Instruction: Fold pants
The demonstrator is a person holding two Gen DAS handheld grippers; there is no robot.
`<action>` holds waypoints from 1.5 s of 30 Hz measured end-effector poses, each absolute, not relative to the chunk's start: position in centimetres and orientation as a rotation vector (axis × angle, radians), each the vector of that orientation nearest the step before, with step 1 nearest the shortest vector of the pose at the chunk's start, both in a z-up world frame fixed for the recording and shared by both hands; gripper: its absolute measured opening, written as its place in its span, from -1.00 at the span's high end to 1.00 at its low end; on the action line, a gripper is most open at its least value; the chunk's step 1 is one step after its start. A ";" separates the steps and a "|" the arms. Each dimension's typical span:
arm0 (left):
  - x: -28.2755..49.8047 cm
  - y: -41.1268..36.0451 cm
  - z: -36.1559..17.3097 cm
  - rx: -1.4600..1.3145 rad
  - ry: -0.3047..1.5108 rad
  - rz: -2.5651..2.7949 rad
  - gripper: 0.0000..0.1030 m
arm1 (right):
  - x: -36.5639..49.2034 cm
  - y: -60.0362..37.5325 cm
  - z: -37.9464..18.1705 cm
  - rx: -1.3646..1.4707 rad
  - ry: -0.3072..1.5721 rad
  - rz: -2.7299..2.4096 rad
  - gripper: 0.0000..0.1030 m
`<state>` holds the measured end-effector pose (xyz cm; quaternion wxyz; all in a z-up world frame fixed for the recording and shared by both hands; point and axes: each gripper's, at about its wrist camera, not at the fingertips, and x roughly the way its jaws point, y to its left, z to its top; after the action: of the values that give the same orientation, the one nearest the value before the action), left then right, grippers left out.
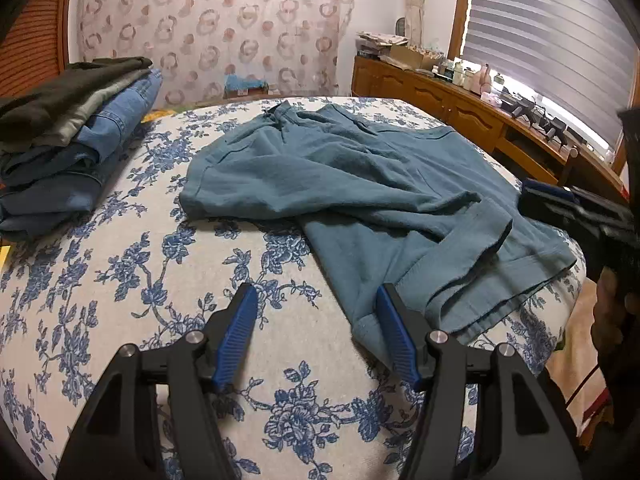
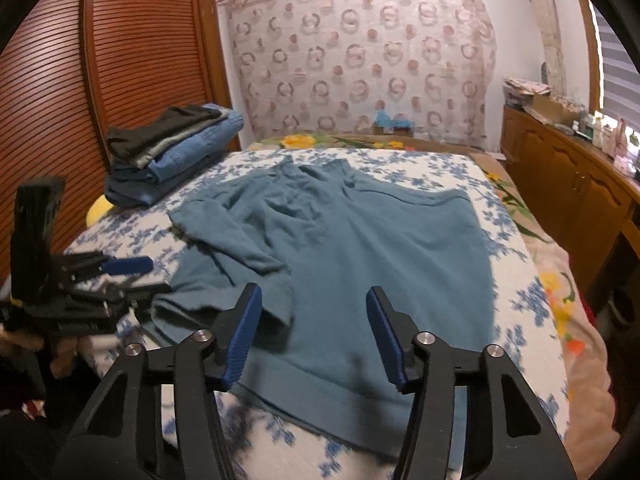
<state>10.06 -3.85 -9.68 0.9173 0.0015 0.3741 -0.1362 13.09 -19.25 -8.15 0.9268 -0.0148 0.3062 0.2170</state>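
Pants [image 2: 352,248] beneath right gripper [image 2: 314,336], unpinched.

Pants [image 1: 340,184] lie on the bed [image 1: 120,300] (folded stack [image 1: 68,136] to their left).

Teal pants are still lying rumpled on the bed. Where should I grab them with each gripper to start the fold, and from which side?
Take the teal pants by the leg hems nearest you, coming in low from the near bed edge. The right leg's hem band lies flat and square before the right gripper. The left leg is folded over on itself, so the left gripper should pinch its lowest hem corner.
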 end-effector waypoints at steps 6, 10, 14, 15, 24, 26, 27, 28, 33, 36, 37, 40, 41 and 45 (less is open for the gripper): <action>9.7 -3.6 -9.7 -0.010 0.753 -0.269 -0.19 | 14.9 -17.2 -8.4 -0.028 0.678 0.492 0.19; 9.4 -3.3 -9.8 -0.026 0.751 -0.274 -0.19 | 15.5 -16.3 -9.1 -0.046 0.716 0.494 0.19; 9.3 -3.2 -9.8 -0.034 0.746 -0.274 -0.19 | 15.7 -16.0 -10.1 -0.060 0.757 0.494 0.19; 9.3 -3.2 -9.8 -0.035 0.746 -0.273 -0.19 | 15.8 -16.0 -10.3 -0.063 0.769 0.495 0.19; 9.1 -3.0 -9.6 -0.054 0.763 -0.270 -0.19 | 15.2 -15.9 -9.7 -0.049 0.773 0.564 0.77; 9.0 -3.0 -9.5 -0.057 0.761 -0.274 -0.19 | 15.0 -15.8 -9.3 -0.054 0.759 0.570 0.85; 8.9 -3.0 -9.5 -0.057 0.759 -0.275 -0.19 | 14.8 -15.7 -9.0 -0.057 0.745 0.570 0.86; 8.8 -3.0 -9.4 -0.056 0.758 -0.276 -0.19 | 14.6 -15.6 -8.8 -0.059 0.732 0.570 0.88; 8.3 -3.2 -8.7 -0.057 0.744 -0.284 -0.19 | 13.6 -15.8 -6.9 -0.072 0.646 0.565 0.90; 8.0 -3.3 -8.2 -0.055 0.737 -0.288 -0.19 | 13.0 -16.2 -5.5 -0.069 0.603 0.562 0.91; 8.0 -3.4 -8.0 -0.054 0.733 -0.293 -0.19 | 13.0 -16.3 -5.2 -0.068 0.592 0.560 0.91; 7.9 -3.6 -7.6 -0.057 0.729 -0.300 -0.19 | 12.5 -16.8 -3.9 -0.073 0.555 0.552 0.91; 7.9 -3.7 -7.4 -0.059 0.730 -0.302 -0.19 | 12.4 -16.9 -3.7 -0.075 0.550 0.548 0.91; 7.8 -4.1 -7.1 -0.057 0.731 -0.314 -0.19 | 11.8 -18.2 -3.1 -0.090 0.521 0.505 0.91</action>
<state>7.84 -4.14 -7.05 0.9215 -0.0277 0.3558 -0.1531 11.79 -18.19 -3.06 0.9340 -0.0438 0.2548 0.2467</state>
